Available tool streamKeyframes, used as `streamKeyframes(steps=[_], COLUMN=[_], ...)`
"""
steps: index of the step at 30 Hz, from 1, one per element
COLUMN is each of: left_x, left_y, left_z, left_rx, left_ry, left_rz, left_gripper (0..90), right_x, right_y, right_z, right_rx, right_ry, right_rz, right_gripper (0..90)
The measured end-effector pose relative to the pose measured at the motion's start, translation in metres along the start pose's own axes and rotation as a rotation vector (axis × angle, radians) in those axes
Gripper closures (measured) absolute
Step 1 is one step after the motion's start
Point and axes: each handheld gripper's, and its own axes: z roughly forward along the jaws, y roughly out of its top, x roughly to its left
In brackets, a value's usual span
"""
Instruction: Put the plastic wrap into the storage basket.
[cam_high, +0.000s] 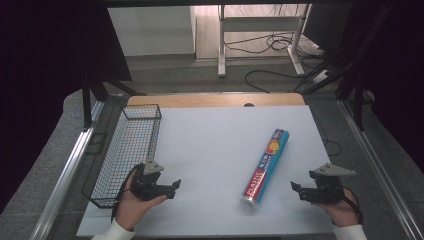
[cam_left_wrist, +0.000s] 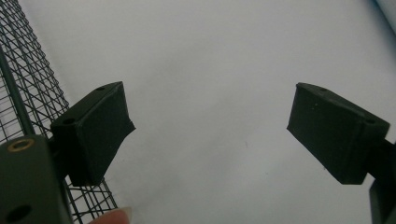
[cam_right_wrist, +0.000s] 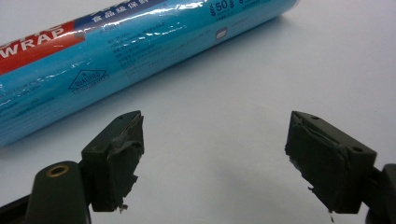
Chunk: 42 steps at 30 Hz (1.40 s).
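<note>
The plastic wrap roll (cam_high: 265, 169) lies diagonally on the counter (cam_high: 210, 145), probably nearer the spread, empty right gripper (cam_high: 298, 190) than the spread left gripper (cam_high: 173, 188).

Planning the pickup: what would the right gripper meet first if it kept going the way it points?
Probably the blue plastic-wrap roll, lying across the white table just ahead of the open right gripper; depth is uncertain.

You're in a lab-type recording setup, not a home: white sheet (cam_high: 210, 150) over a wood table (cam_high: 215, 100) ahead of your claws, dark curtains (cam_high: 45, 60) either side, loose cables (cam_high: 272, 47) and a metal stand (cam_high: 222, 45) on bare floor beyond.
</note>
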Motion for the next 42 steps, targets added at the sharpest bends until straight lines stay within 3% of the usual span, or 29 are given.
streamKeyframes(steps=[10, 21, 28, 33, 42], left_x=[-0.003, -0.006, -0.01, -0.015, -0.032], left_y=[0.003, 0.004, 0.007, 0.016, 0.046], left_z=[0.0, -0.001, -0.001, -0.001, 0.008], left_rx=[0.015, 0.023, 0.04, 0.041, 0.05], left_ry=[-0.012, -0.033, -0.057, -0.067, -0.137], left_rz=[-0.036, -0.044, -0.027, -0.014, 0.001], left_gripper=[14.0, 14.6, 16.3, 15.5, 13.6], right_x=[-0.002, -0.006, -0.005, -0.006, -0.005], right_y=[-0.001, -0.003, -0.002, -0.002, -0.003], right_z=[0.0, -0.003, -0.003, -0.003, -0.002], right_rx=[-0.008, -0.015, -0.005, 0.003, 0.013], right_ry=[-0.007, -0.016, -0.017, -0.023, -0.03], right_rz=[0.004, 0.002, 0.013, 0.027, 0.017], right_gripper=[19.6, 19.4, 19.4, 19.6, 19.7])
